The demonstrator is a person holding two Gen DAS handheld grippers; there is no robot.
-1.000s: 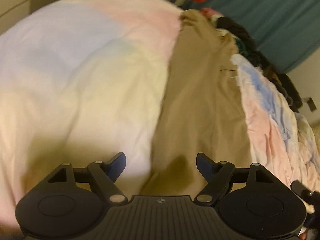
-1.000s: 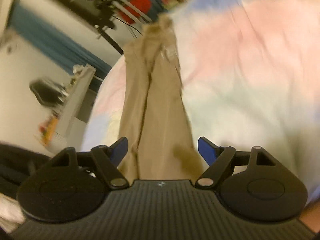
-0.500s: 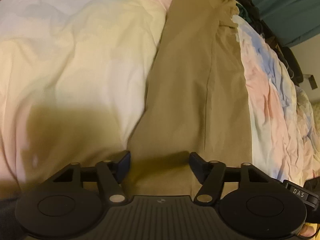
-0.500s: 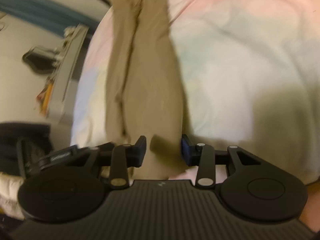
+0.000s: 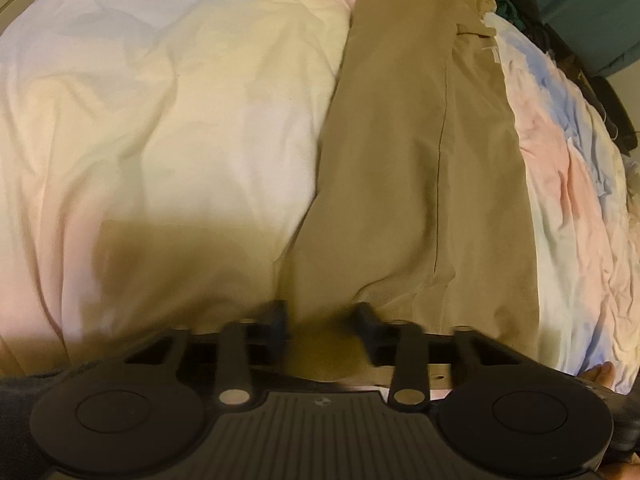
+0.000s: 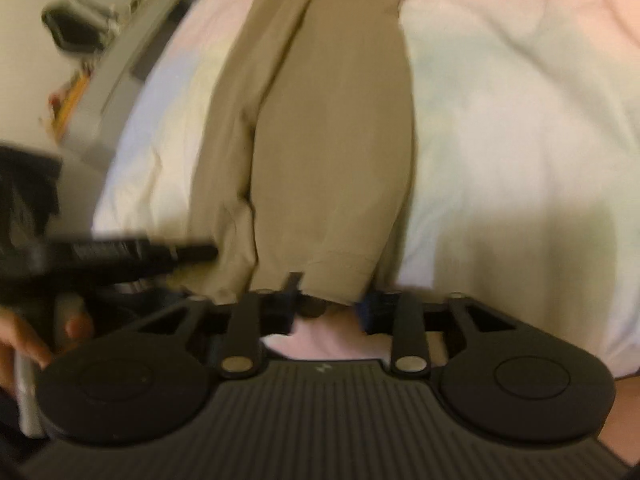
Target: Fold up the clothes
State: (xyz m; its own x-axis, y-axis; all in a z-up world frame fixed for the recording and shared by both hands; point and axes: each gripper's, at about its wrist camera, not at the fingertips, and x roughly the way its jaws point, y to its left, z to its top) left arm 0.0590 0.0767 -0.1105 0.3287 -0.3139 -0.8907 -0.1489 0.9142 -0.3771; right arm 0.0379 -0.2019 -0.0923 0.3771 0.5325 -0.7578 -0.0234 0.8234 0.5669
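A pair of tan trousers [image 5: 420,168] lies lengthwise on a bed covered by a pastel bedspread [image 5: 180,120], with its legs together and running away from both cameras toward the far end of the bed. The left gripper [image 5: 320,320] sits at the near end of the trousers, its two dark fingers [image 5: 278,318] either side of the cloth edge with a clear gap between them; the fabric bunches there, and blur hides whether the pads touch it, so it reads as partly apart rather than clamped. The right gripper [image 6: 326,304] is at the trouser hem [image 6: 328,276], the hem dipping between its fingers, which also stand apart with a gap; contact cannot be made out. In the right view, the left tool's dark body [image 6: 120,258] reaches in toward the same near end of the trousers, held by a hand [image 6: 36,332]. Beyond the trousers' far end, dark clothes [image 5: 592,80] are heaped along the bedspread's edge beside a teal curtain [image 5: 592,4].
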